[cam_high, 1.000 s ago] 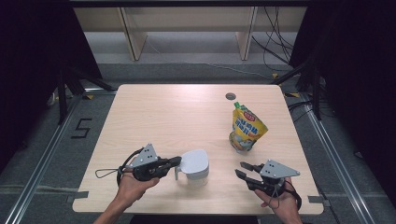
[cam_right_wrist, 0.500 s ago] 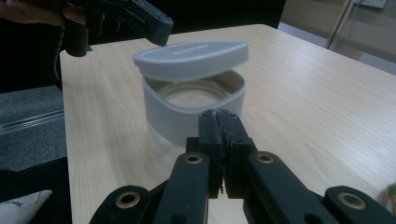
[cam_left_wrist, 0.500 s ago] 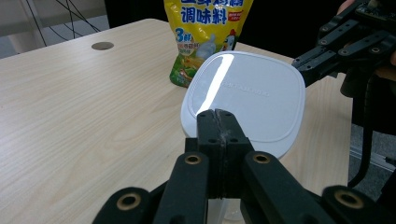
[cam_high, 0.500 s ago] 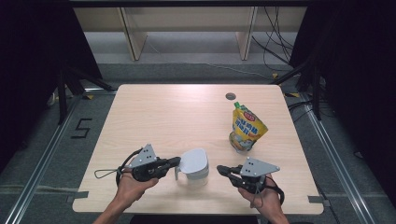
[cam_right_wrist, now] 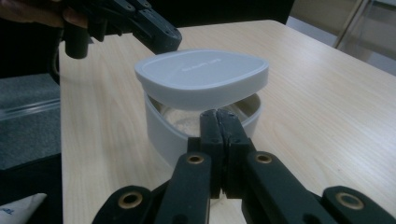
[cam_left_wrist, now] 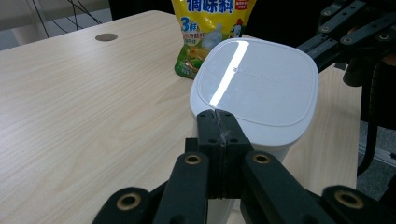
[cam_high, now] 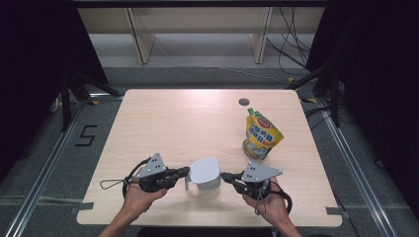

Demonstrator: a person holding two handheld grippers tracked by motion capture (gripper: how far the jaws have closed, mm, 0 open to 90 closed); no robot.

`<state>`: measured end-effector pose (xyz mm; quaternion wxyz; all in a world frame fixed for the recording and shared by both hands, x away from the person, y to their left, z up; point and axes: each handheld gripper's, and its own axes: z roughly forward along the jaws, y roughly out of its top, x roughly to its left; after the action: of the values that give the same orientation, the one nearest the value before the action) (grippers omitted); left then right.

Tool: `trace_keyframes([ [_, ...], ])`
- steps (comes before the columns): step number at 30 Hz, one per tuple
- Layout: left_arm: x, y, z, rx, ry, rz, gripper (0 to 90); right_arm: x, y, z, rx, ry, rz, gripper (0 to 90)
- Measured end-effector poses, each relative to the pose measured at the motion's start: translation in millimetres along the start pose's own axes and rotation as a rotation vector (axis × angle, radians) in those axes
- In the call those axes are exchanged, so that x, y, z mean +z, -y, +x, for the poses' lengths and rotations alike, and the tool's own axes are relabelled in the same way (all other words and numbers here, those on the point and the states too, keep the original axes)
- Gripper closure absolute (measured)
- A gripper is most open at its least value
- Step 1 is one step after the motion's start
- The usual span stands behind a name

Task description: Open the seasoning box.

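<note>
Right tool (cam_high: 226, 175) moved beside container (cam_high: 205, 176), shut | left tool (cam_high: 184, 171) shut, maybe on handle | pouch (cam_high: 261, 135) behind

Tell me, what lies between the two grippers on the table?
The white lidded container, its lid raised on the right gripper's side; the left gripper is opposite, in the high view.

The tub (cam_right_wrist: 187, 130) and its lid (cam_right_wrist: 203, 77) are white. The table (cam_high: 188, 123) is light wood with thin stripes. The pouch (cam_high: 261, 134) is yellow with a green cap and maybe a red badge. Both grippers (cam_high: 184, 172) (cam_high: 226, 176) are black.
</note>
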<state>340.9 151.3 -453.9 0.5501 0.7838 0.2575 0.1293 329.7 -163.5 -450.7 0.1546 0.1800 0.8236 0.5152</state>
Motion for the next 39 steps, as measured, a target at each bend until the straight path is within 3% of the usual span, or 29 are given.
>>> trace_keyframes([
  [2,-0.2,-0.6,-0.3,0.001,0.007,-0.007,88.8,2.5,-2.2,0.2,-0.017,-0.006,-0.033,90.0],
  [8,0.1,-0.9,0.1,0.004,0.009,-0.010,88.4,2.6,-4.7,0.9,-0.001,0.003,0.003,90.0],
  [11,-1.0,-0.9,-0.2,-0.002,0.004,-0.008,87.1,3.5,-6.2,0.4,-0.029,0.014,-0.021,90.0],
  [14,-3.2,-0.7,-0.3,-0.007,0.013,-0.011,84.3,2.2,-8.7,1.6,-0.021,0.009,-0.024,90.0],
  [16,-6.2,0.7,-0.1,0.002,0.016,-0.004,83.0,1.6,-10.8,1.2,-0.032,-0.001,-0.017,90.0],
  [17,-8.4,1.7,-0.7,0.000,0.012,0.008,82.2,2.2,-11.5,1.0,-0.049,0.024,-0.032,90.0],
  [18,-10.1,3.5,-0.4,0.001,0.020,0.019,81.1,2.1,-12.5,1.3,-0.040,-0.003,-0.019,90.0],
  [23,-16.1,15.4,0.1,0.011,0.029,0.057,74.3,4.1,-16.7,4.7,-0.044,0.008,-0.038,90.0],
  [26,-19.1,20.3,0.9,0.015,0.039,0.069,69.2,5.1,-21.5,7.9,-0.046,-0.010,-0.042,89.8],
  [29,-22.6,25.0,1.4,0.015,0.034,0.089,64.2,8.6,-26.0,11.1,-0.049,-0.017,-0.052,89.6],
  [30,-23.1,26.9,0.4,-0.010,0.039,0.090,63.2,9.2,-27.9,11.5,-0.053,-0.027,-0.048,89.5],
  [32,-25.2,29.4,2.2,0.015,0.035,0.107,60.2,11.8,-30.7,13.0,-0.060,-0.028,-0.051,89.4],
  [35,-26.6,34.3,3.1,-0.001,0.029,0.117,56.3,16.1,-35.9,16.3,-0.068,-0.039,-0.063,89.3],
  [36,-27.6,35.3,4.9,0.011,0.032,0.123,55.7,17.0,-37.5,16.8,-0.082,-0.037,-0.065,89.2],
  [38,-29.0,38.1,5.8,-0.014,0.024,0.118,54.2,19.8,-40.9,19.9,-0.076,-0.052,-0.068,89.1],
  [39,-30.3,38.8,7.8,-0.004,0.021,0.122,53.5,20.8,-42.3,21.3,-0.075,-0.057,-0.070,89.1],
])
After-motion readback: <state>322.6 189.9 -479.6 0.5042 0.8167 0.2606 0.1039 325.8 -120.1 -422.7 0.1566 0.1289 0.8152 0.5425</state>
